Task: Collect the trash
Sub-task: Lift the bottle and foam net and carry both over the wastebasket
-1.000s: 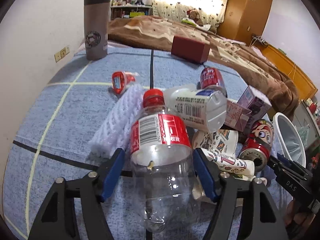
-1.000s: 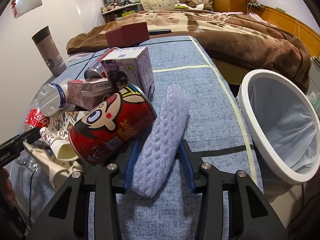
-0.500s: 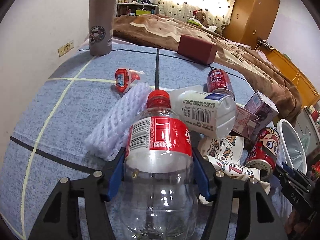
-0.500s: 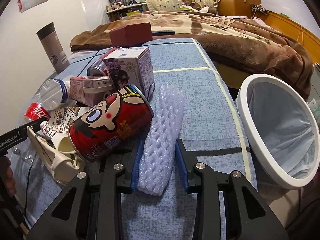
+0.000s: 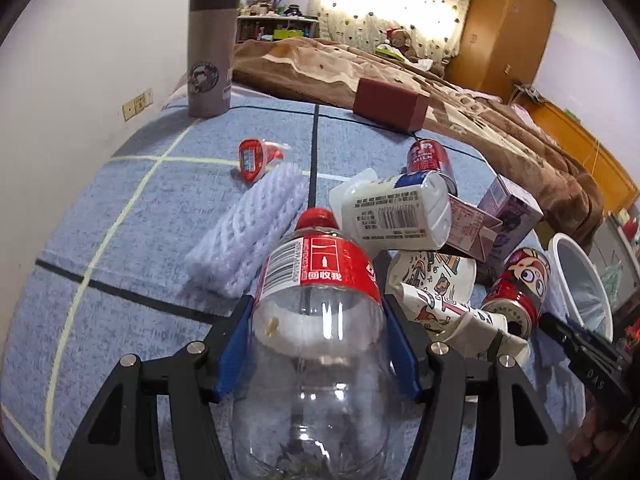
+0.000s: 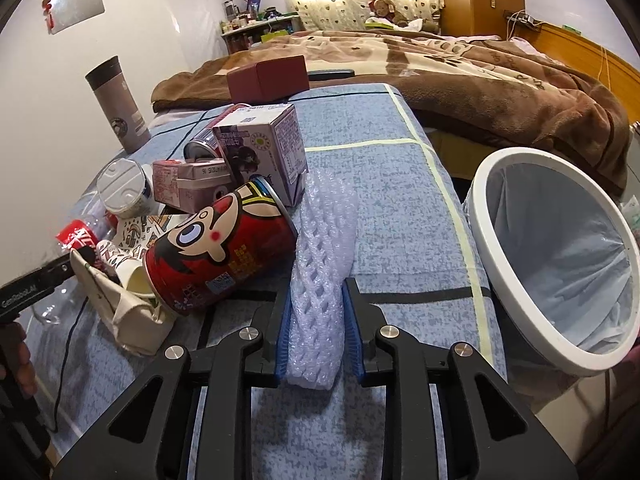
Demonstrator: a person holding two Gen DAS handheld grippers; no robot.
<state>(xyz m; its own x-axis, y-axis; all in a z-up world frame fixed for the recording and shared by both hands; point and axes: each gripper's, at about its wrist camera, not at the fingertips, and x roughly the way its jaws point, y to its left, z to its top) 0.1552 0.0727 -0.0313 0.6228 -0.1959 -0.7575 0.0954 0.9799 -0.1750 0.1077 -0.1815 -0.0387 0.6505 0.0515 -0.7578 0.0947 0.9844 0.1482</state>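
Observation:
My left gripper [image 5: 316, 320] is shut on a clear plastic bottle [image 5: 316, 320] with a red cap and red label, held a little above the blue tablecloth [image 5: 120, 220]. My right gripper [image 6: 318, 312] is shut on a white foam net sleeve [image 6: 324, 248] that lies along the cloth. The white trash bin [image 6: 516, 280] with a plastic liner stands off the table's right edge, close to the right gripper. It also shows in the left wrist view [image 5: 568, 264].
A trash pile lies between the grippers: cartoon can [image 6: 224, 248], purple carton [image 6: 264, 144], pink carton [image 6: 188, 184], white bottle [image 5: 396, 212], crumpled paper cups [image 5: 444, 300], red can [image 5: 430, 158]. Another foam sleeve [image 5: 248, 232], small red cup [image 5: 256, 158], grey tumbler [image 5: 210, 48], maroon box [image 5: 390, 106].
My left gripper has closed on the bottle and lifted it. My right gripper has closed on the foam sleeve and squeezed it narrower.

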